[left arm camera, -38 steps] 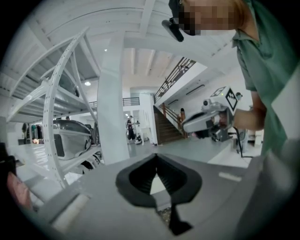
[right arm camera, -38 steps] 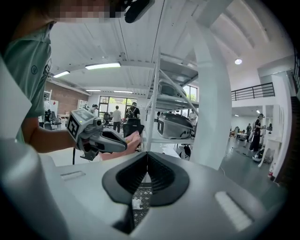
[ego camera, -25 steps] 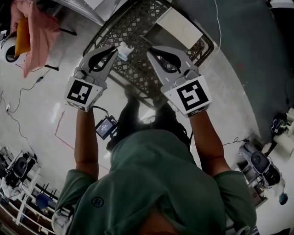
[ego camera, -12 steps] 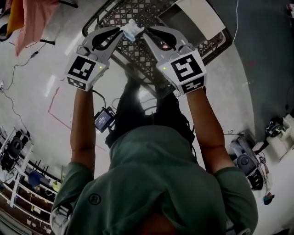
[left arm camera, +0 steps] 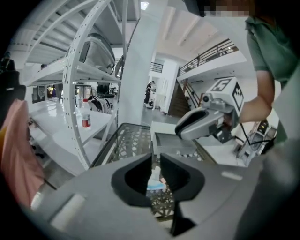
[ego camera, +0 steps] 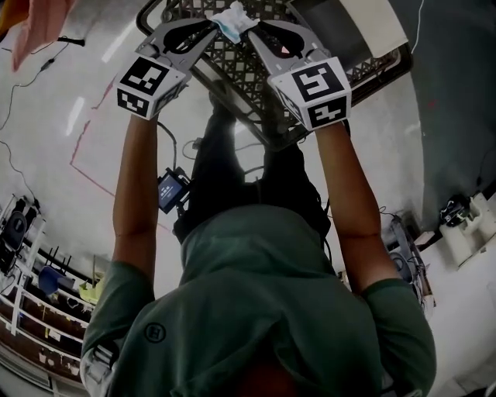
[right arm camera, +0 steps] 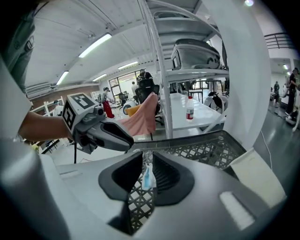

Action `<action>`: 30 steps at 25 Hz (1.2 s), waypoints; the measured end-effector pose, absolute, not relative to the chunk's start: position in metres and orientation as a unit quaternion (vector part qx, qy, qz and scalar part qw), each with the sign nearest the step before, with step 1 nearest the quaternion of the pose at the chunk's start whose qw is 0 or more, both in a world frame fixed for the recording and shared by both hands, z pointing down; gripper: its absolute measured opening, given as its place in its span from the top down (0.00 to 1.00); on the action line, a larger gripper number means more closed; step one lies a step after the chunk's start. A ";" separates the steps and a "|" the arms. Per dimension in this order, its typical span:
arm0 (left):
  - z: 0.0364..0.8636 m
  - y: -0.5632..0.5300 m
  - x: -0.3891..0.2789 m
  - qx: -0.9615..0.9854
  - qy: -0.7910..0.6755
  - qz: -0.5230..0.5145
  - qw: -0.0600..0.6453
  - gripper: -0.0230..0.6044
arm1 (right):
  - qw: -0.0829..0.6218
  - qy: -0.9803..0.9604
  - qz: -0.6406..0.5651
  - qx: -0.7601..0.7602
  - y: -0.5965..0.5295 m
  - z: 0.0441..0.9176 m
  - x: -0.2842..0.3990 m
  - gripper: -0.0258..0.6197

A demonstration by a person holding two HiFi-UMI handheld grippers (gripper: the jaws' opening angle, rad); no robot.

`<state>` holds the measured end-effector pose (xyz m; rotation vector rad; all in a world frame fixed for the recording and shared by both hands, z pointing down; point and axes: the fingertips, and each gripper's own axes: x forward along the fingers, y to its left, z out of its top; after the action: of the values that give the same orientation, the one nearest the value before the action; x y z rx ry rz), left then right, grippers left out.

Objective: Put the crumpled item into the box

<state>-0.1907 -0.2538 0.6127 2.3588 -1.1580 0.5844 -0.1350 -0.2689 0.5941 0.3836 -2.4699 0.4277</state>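
Observation:
A crumpled white and blue item (ego camera: 232, 19) hangs in the air over the black lattice table (ego camera: 263, 85), where the tips of both grippers meet. My left gripper (ego camera: 208, 29) pinches it; the left gripper view shows the item (left arm camera: 154, 180) filling the narrow gap, and these jaws are opening slightly. My right gripper (ego camera: 256, 31) is opening too, with the item (right arm camera: 147, 178) hanging loosely between its fingers. The open cardboard box (ego camera: 364, 27) stands on the table to the right of the grippers, and it shows beyond the left jaws as well (left arm camera: 173, 140).
A pink cloth (ego camera: 35, 27) hangs at the far left. White shelving (left arm camera: 89, 70) with a bottle (left arm camera: 86, 120) stands beside the table. Cables lie on the pale floor (ego camera: 46, 116), and equipment sits at the lower left and right.
Both grippers have moved forward over the table and their tips have come together. The item, held earlier by the left gripper alone, now sits between both, and the right jaws have opened around it.

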 end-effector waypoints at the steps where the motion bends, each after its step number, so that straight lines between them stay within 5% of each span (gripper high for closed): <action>1: 0.621 -0.253 -0.191 0.854 -0.417 0.212 0.227 0.87 | 0.303 -0.927 0.165 0.144 -0.267 0.603 -0.136 0.85; 20: 0.726 -0.259 -0.195 0.834 -0.419 0.195 0.302 0.59 | 0.374 -0.895 0.205 0.132 -0.263 0.720 -0.146 0.67; 30: 0.748 -0.267 -0.193 0.835 -0.410 0.190 0.314 0.59 | 0.383 -0.883 0.226 0.152 -0.277 0.765 -0.150 0.66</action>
<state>-0.1926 -0.2673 0.7476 2.2023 -1.0809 0.5006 -0.1504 -0.2765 0.7648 0.3887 -2.2510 0.5761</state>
